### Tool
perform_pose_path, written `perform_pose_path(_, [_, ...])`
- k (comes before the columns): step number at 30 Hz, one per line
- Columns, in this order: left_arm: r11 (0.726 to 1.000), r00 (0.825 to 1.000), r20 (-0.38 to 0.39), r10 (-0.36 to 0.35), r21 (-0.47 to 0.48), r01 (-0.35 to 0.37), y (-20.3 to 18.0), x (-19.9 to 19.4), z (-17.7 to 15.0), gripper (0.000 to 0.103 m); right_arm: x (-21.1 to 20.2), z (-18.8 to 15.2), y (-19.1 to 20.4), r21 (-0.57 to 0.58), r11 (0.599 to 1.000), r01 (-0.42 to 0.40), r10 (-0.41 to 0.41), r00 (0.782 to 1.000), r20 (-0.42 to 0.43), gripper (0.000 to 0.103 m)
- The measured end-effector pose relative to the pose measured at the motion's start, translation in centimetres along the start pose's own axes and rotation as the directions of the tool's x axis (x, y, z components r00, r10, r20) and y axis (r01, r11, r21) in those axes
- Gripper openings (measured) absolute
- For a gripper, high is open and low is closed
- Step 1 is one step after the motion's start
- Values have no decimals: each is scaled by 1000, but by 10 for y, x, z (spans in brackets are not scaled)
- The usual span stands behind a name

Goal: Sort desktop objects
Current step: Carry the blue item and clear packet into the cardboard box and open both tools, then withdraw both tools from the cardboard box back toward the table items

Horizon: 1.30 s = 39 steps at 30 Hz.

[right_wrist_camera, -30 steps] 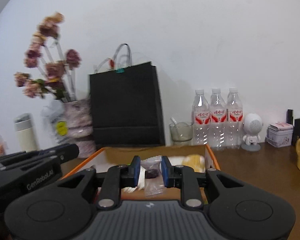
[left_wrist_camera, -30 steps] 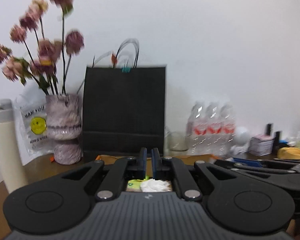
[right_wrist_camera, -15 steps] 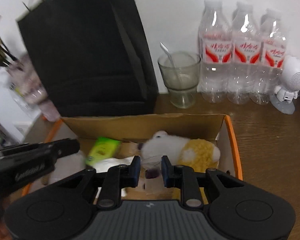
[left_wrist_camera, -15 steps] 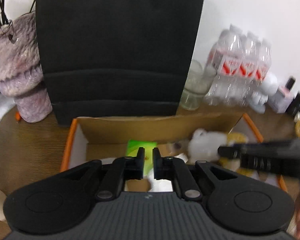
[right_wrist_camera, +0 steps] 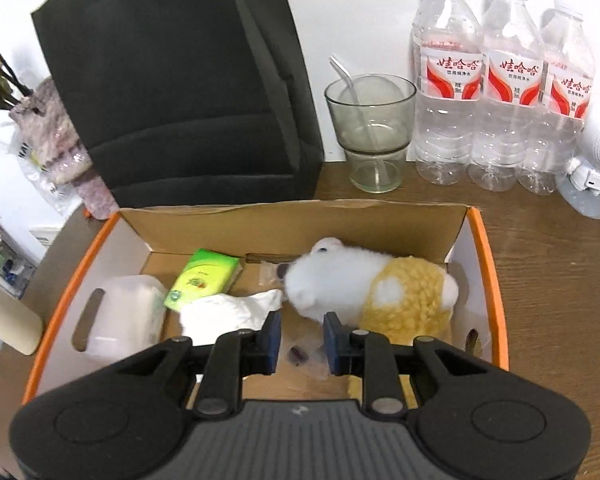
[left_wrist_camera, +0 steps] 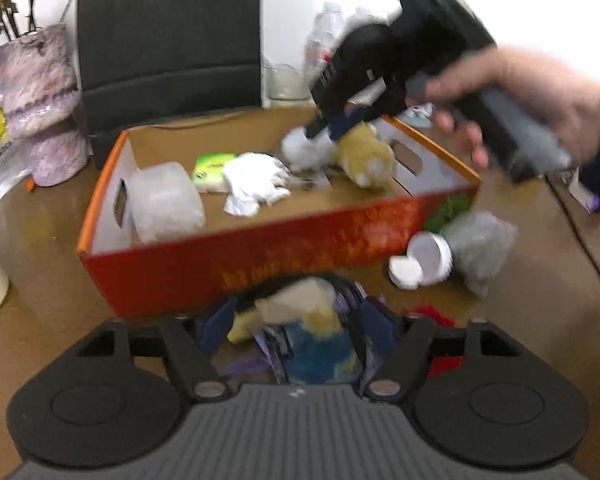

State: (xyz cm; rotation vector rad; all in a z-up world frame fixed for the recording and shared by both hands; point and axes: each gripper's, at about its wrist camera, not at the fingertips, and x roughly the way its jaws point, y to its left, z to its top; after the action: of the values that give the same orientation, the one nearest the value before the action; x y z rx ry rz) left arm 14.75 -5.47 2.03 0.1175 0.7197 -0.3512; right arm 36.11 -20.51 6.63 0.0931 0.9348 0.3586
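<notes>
An orange cardboard box [left_wrist_camera: 260, 252] holds a white and yellow plush [right_wrist_camera: 364, 288], a green tissue pack [right_wrist_camera: 202, 278], crumpled white paper [right_wrist_camera: 228, 312] and a clear plastic tub [right_wrist_camera: 120, 312]. My right gripper [right_wrist_camera: 300, 340] hangs low inside the box [right_wrist_camera: 486, 264], shut on a clear-wrapped dark candy [right_wrist_camera: 300, 354]. In the left wrist view a hand holds that right gripper [left_wrist_camera: 324, 128] over the plush [left_wrist_camera: 340, 152]. My left gripper [left_wrist_camera: 296, 332] is on the table in front of the box. Its jaws are opening, and a blurred cream, yellow and blue plush toy [left_wrist_camera: 308, 320] lies between them.
A black paper bag [right_wrist_camera: 180, 80], a glass [right_wrist_camera: 374, 132] and three water bottles [right_wrist_camera: 504, 92] stand behind the box. A pink vase [left_wrist_camera: 40, 100] is at the left. A white round jar [left_wrist_camera: 428, 256] and a grey fuzzy thing [left_wrist_camera: 480, 244] lie right of the box.
My left gripper pulled back from above the box to the table in front of it and spread its jaws around the plush toy. My right gripper tilted down into the box, candy still held.
</notes>
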Motion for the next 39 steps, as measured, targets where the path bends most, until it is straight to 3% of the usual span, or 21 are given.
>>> perform_pose_path(2, [1000, 1000, -2, 15, -26, -15, 2, 0, -6, 36, -13, -4, 4, -10, 1000, -17, 17, 1000, 25, 23])
perform_pose_path(3, [998, 1000, 5, 9, -56, -9, 6, -2, -9, 13, -21, -7, 5, -20, 999, -25, 26, 999, 42, 23])
perform_pose_path(7, [985, 996, 65, -57, -160, 67, 20, -25, -10, 2, -50, -21, 4, -29, 998, -57, 59, 994, 93, 23])
perform_pose_path(11, [982, 991, 121, -54, -172, 74, 25, -38, 0, 1, -64, -42, -6, -3, 997, -83, 83, 991, 105, 35])
perform_pose_path(13, [978, 985, 158, -68, -187, 97, 30, -48, 14, 1, -65, -53, -9, 14, 997, -82, 80, 991, 106, 36])
perform_pose_path(16, [981, 977, 212, -34, -180, 73, 40, -50, 53, 2, -68, -64, -12, 29, 995, -100, 97, 989, 112, 36])
perform_pose_path(18, [975, 978, 209, -13, -216, 60, 54, -34, 86, 1, -66, -65, -9, 27, 995, -98, 95, 990, 108, 36])
perform_pose_path(19, [973, 981, 191, -30, -221, 72, 60, -22, 102, 2, -65, -64, -7, 24, 995, -93, 90, 991, 102, 36])
perform_pose_path(23, [975, 996, 86, 29, -222, -9, 76, 37, 148, 2, -60, -53, -1, 7, 997, -71, 70, 995, 76, 40])
perform_pose_path(25, [966, 1000, -31, -8, -260, -1, 90, 77, 159, 2, -55, -44, -2, 0, 998, -61, 61, 997, 51, 48])
perform_pose_path(27, [955, 992, -126, 16, -293, -52, 100, 109, 162, 2, -48, -36, -5, 3, 999, -54, 54, 998, 18, 50])
perform_pose_path(30, [968, 966, -241, 89, -206, -141, 96, 141, 158, 6, -35, -26, -10, 9, 999, -36, 36, 999, -14, 53])
perform_pose_path(32, [972, 950, -295, 99, -174, -155, 92, 151, 150, 8, -25, -22, -12, 12, 1000, -25, 25, 999, -40, 60])
perform_pose_path(35, [974, 935, -349, 63, -184, -134, 89, 154, 141, 17, -4, -23, -13, -5, 1000, 10, -10, 996, -93, 60])
perform_pose_path(37, [972, 936, -347, 52, -196, -127, 90, 145, 142, 27, 5, -24, -16, -3, 1000, 27, -27, 994, -108, 61])
perform_pose_path(38, [972, 938, -345, 47, -201, -122, 93, 139, 145, 34, 7, -24, -17, 1, 999, 33, -33, 993, -114, 61])
perform_pose_path(39, [973, 938, -344, 40, -199, -115, 92, 131, 149, 49, 8, -24, -19, 10, 999, 35, -34, 993, -117, 61])
